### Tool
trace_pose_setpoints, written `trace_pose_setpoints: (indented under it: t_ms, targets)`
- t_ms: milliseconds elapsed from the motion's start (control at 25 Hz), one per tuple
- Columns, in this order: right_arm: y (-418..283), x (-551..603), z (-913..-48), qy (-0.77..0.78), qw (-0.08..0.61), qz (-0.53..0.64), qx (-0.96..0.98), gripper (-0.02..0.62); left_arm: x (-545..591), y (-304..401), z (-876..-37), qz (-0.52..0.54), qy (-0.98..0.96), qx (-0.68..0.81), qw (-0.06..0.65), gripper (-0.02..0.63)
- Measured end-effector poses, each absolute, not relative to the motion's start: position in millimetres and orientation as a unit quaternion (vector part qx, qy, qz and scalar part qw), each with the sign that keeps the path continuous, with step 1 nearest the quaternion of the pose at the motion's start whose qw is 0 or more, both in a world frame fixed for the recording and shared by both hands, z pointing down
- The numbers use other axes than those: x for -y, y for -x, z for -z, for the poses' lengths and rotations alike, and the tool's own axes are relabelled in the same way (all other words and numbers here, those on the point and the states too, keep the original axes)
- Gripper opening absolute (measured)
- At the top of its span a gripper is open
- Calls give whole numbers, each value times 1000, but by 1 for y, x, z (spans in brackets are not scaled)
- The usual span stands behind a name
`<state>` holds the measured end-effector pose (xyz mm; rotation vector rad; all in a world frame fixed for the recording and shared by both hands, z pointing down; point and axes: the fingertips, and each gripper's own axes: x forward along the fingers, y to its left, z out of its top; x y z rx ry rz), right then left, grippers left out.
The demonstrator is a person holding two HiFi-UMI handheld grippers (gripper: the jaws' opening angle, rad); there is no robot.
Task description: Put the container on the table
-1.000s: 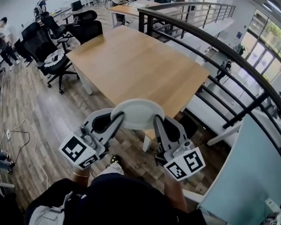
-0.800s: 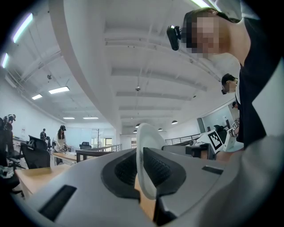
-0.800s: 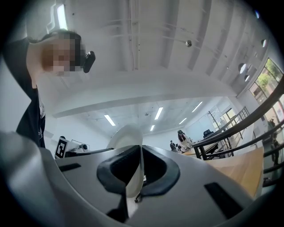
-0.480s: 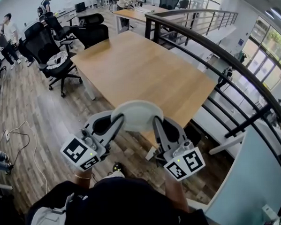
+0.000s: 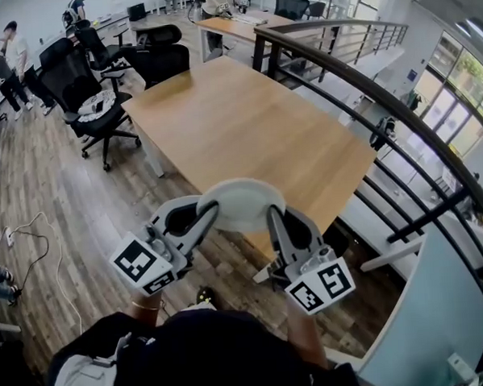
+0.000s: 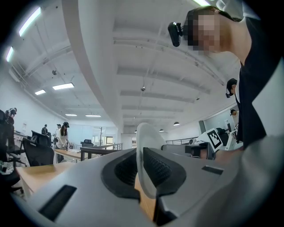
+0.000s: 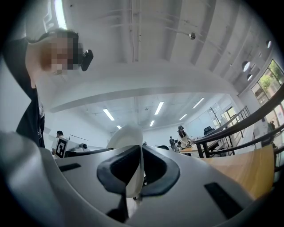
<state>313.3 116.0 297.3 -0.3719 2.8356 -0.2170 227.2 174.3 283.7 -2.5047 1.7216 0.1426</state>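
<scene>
White container (image 5: 240,203): shallow, round, held off surface above near corner of wooden table (image 5: 246,123), not resting on it. Left gripper (image 5: 208,209): jaws clamped on container's left rim, thin wall pinched between dark pads. Right gripper (image 5: 273,216): jaws clamped likewise on right rim. Marker cubes face camera. Dark railing (image 5: 365,93) runs along table's right edge; black office chairs (image 5: 82,83) beyond left corner, on wood-plank floor (image 5: 72,197).

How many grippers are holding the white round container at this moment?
2. The left gripper clamps the left rim of the white round container; the right gripper clamps its right rim. No other gripper is visible.
</scene>
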Motion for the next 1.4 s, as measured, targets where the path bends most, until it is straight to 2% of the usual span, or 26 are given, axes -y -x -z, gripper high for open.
trace_pose_setpoints:
  t_ms: [720, 1400]
  targets:
    - [-220, -98, -309, 139, 122, 74, -980, 25, -155, -133, -297, -44, 824, -563, 40, 34]
    - [-172, -99, -319, 190, 111, 67, -973, 25, -148, -81, -307, -44, 849, -525, 41, 34]
